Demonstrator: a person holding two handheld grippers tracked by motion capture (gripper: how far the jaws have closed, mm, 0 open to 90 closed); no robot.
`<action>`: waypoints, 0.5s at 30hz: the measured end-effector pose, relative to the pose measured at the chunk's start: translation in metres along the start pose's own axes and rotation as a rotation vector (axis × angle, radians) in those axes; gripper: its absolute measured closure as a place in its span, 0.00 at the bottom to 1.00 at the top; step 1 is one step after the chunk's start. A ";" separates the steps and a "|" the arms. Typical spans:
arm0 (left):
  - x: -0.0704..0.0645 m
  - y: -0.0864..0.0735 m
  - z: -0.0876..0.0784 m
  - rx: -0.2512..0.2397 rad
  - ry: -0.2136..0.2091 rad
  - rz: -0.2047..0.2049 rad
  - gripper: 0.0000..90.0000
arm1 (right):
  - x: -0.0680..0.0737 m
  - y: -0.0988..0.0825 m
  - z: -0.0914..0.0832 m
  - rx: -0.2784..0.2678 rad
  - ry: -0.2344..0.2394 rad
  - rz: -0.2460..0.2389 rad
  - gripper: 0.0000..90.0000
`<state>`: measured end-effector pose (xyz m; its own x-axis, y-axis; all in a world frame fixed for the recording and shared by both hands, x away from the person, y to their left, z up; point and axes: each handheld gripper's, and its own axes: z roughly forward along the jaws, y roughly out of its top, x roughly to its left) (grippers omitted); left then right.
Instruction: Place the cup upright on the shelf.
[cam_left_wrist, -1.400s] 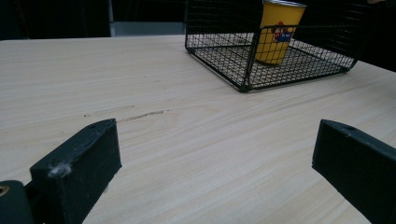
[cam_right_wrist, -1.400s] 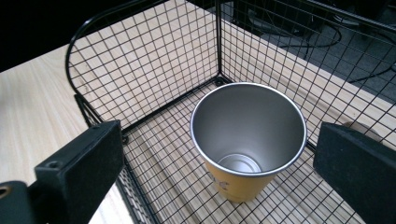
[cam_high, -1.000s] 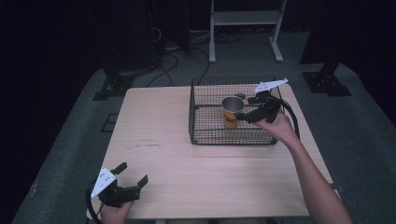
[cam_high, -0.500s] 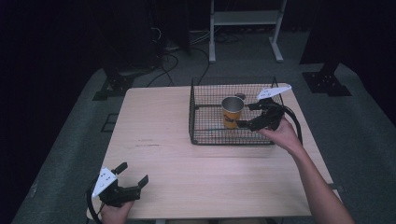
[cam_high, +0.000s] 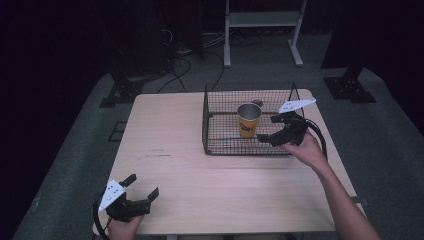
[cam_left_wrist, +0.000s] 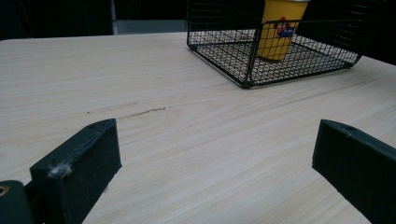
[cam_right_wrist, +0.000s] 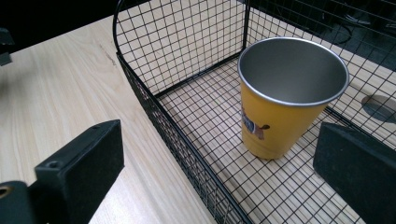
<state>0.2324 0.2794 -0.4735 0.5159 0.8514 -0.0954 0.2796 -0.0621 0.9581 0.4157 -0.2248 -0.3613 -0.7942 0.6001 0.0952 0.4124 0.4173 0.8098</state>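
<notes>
Right hand-held gripper (cam_high: 274, 129) hovered at the near right corner of the black wire basket (cam_high: 215, 147), jaws spread wide, gripping nothing. Straddled the basket's near wall in the right gripper view: 1 jaw over the bare bench (cam_high: 165, 130), the other inside, over the mesh floor. Stood upright on that mesh, the yellow metal cup (cam_high: 248, 120), silver inside, printed picture on its side, just ahead of the inner jaw and not touching it. Sat well apart from both, toward the far wall, a small dark round object (cam_high: 257, 103), too small to identify. Left hand-held gripper (cam_high: 144, 187) parked low at the near left edge of the bench, jaws likewise wide apart and empty, pointed across the wood toward basket and cup.
</notes>
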 end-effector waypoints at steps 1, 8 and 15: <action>0.000 0.000 0.000 0.000 0.000 -0.002 0.00 | 0.000 -0.001 -0.001 -0.003 0.003 0.002 0.02; 0.001 -0.001 0.000 0.003 -0.001 -0.006 0.00 | 0.008 -0.010 -0.008 -0.005 0.027 -0.003 0.02; 0.003 -0.001 0.000 0.004 0.006 -0.011 0.00 | 0.018 -0.021 -0.012 0.006 0.034 -0.027 0.02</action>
<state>0.2334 0.2821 -0.4751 0.5081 0.8549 -0.1048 0.2887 -0.0544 0.9559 0.3875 -0.2313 -0.3692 -0.8200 0.5648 0.0930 0.3929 0.4371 0.8091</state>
